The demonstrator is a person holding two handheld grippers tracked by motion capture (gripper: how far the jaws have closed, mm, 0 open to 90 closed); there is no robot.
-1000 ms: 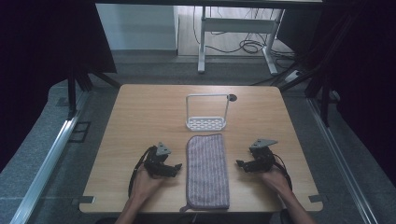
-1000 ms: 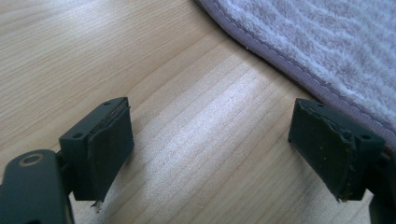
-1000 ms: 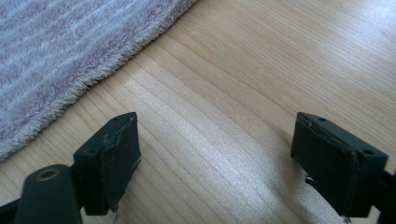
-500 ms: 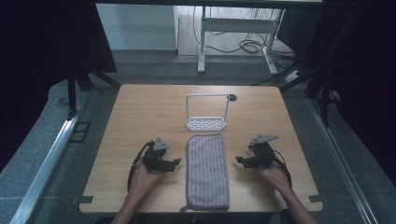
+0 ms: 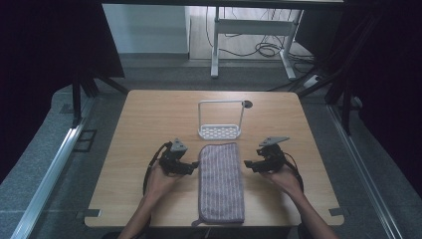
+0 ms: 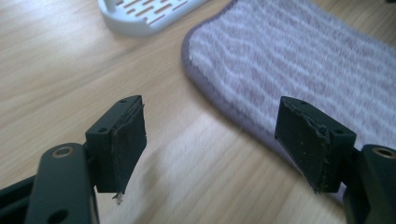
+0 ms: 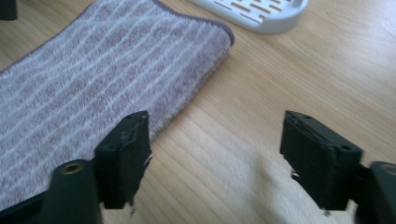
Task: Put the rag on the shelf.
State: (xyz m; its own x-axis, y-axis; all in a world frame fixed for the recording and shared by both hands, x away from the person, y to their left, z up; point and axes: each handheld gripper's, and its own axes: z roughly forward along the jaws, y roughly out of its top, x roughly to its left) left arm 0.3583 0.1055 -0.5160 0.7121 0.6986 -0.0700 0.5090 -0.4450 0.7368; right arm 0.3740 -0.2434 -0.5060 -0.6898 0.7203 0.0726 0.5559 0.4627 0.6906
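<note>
Lying between both grippers' fingers (all spread, gripping nothing), the striped towel.

On the surface the towel lies between the left gripper and right gripper, with the rack just beyond its far end.

The left claw gapes wide over the wooden counter, its right jaw overlapping the striped towel edge; a white slotted tray lies beyond.
</note>
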